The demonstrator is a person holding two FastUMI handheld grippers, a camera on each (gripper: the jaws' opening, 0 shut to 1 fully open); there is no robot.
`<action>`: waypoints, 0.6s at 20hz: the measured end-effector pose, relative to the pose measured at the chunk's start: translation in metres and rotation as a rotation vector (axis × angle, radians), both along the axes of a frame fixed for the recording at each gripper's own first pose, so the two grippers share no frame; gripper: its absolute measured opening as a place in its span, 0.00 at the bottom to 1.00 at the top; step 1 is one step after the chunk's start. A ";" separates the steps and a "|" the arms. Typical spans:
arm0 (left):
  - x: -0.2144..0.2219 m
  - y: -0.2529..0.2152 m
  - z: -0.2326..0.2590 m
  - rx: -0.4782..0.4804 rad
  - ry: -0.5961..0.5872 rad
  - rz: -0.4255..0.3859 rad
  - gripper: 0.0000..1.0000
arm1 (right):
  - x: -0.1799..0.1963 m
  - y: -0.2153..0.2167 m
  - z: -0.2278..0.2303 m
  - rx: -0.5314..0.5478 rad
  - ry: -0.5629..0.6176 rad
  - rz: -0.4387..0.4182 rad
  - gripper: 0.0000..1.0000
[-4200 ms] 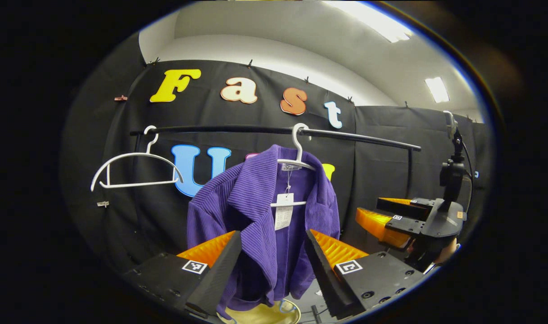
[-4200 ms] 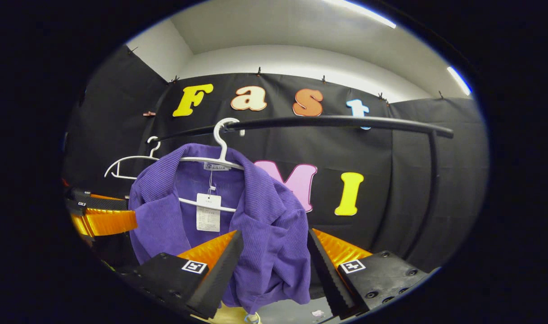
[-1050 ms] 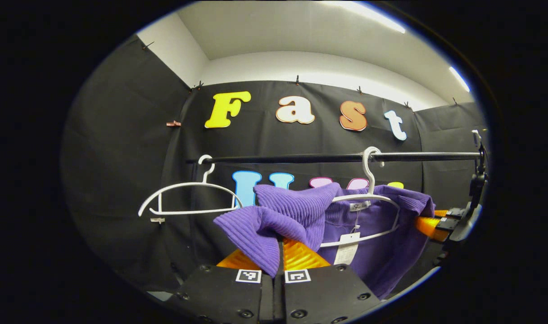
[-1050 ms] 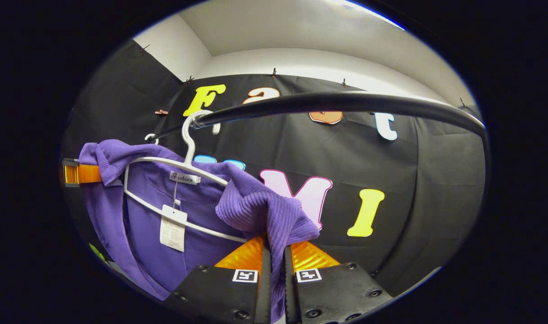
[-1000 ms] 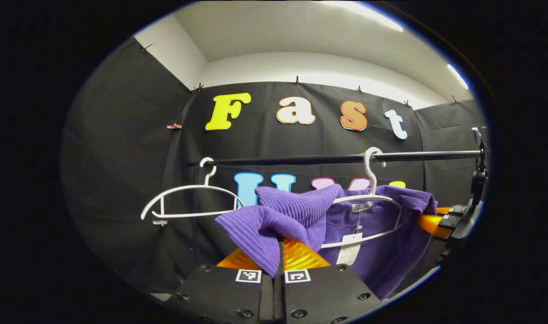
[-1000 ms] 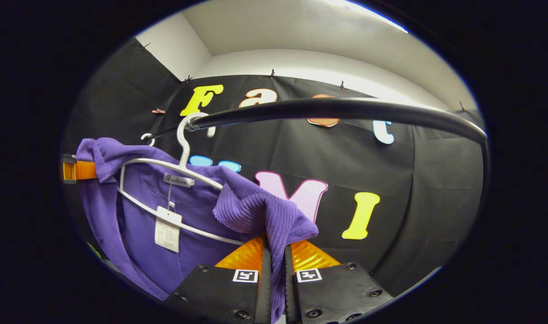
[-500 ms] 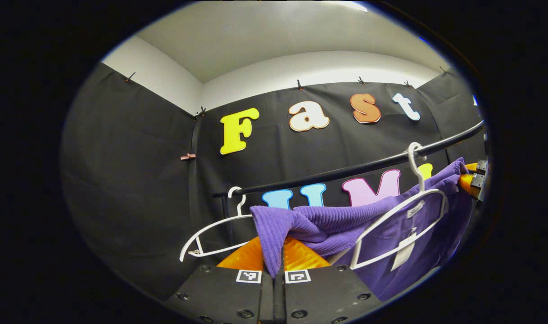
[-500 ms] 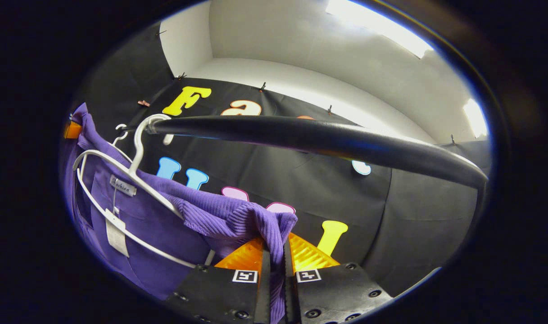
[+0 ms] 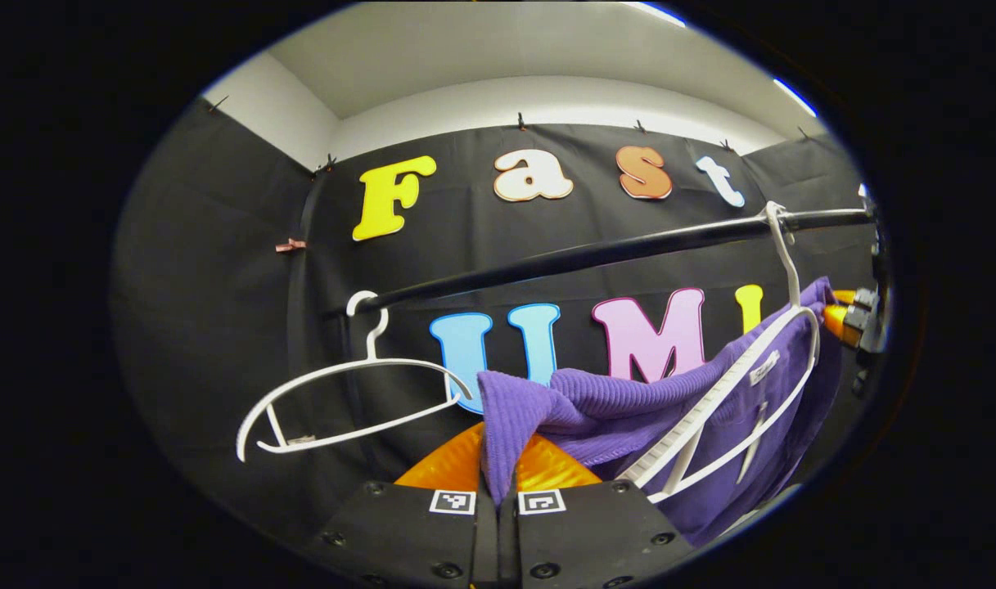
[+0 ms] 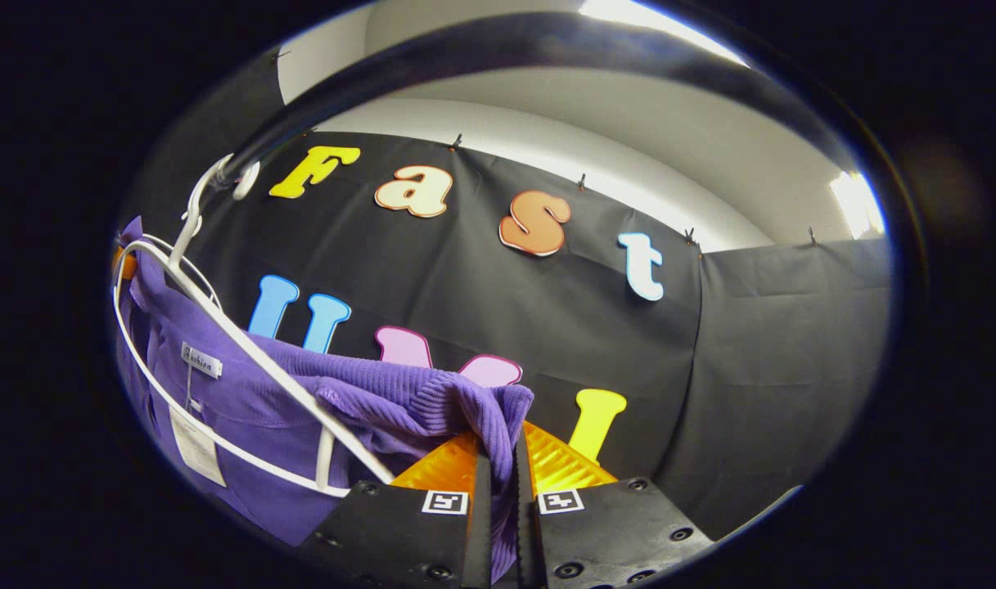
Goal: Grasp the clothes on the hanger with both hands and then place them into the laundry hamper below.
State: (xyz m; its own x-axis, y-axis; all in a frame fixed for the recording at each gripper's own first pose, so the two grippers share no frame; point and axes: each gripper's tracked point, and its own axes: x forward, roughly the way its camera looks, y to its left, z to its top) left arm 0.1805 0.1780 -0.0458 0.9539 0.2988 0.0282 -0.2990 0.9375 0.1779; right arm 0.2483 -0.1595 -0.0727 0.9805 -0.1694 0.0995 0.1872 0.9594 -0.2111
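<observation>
A purple ribbed jacket [image 9: 620, 409] hangs stretched wide across its white hanger [image 9: 735, 393], whose hook sits on the black rail [image 9: 596, 255]. My left gripper [image 9: 498, 458] is shut on one shoulder of the jacket. In the right gripper view, my right gripper [image 10: 499, 454] is shut on the other shoulder of the purple jacket [image 10: 367, 401], and the white hanger [image 10: 244, 352] crosses in front of the cloth. My right gripper [image 9: 851, 315] also shows far off at the right edge of the left gripper view, holding the cloth. A paper tag [image 10: 196, 446] dangles inside the collar.
A second, bare white hanger [image 9: 346, 401] hangs on the rail to the left of the jacket. In the right gripper view the black rail [image 10: 481, 49] arcs close overhead. Black cloth walls close the booth at the back and on both sides.
Both grippers went from open to shut on the jacket's shoulders, then spread apart. The jacket is stretched wider and the hanger has tilted. The rail now passes above my right gripper.
</observation>
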 end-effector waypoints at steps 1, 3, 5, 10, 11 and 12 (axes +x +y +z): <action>0.002 0.000 -0.005 -0.018 0.001 -0.010 0.05 | 0.002 -0.003 -0.010 -0.022 0.006 -0.010 0.16; 0.003 -0.001 -0.016 -0.040 0.015 -0.028 0.05 | 0.002 -0.002 -0.026 -0.060 0.039 -0.013 0.12; 0.000 -0.001 -0.029 -0.068 0.027 -0.036 0.05 | -0.005 -0.003 -0.044 -0.078 0.073 -0.020 0.16; -0.015 0.006 -0.064 -0.109 0.076 0.010 0.05 | -0.018 0.010 -0.101 -0.013 0.204 0.004 0.15; -0.022 0.005 -0.078 -0.132 0.101 0.014 0.03 | -0.027 0.016 -0.104 -0.022 0.210 0.013 0.16; -0.027 0.002 -0.090 -0.154 0.115 0.015 0.05 | -0.034 0.023 -0.108 -0.026 0.208 0.026 0.16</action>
State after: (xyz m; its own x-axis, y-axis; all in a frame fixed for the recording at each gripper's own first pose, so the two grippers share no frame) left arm 0.1537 0.1798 -0.1355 0.9437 0.3053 -0.1277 -0.2990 0.9519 0.0667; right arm 0.2144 -0.1360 -0.1805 0.9844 -0.1435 -0.1020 0.1119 0.9572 -0.2671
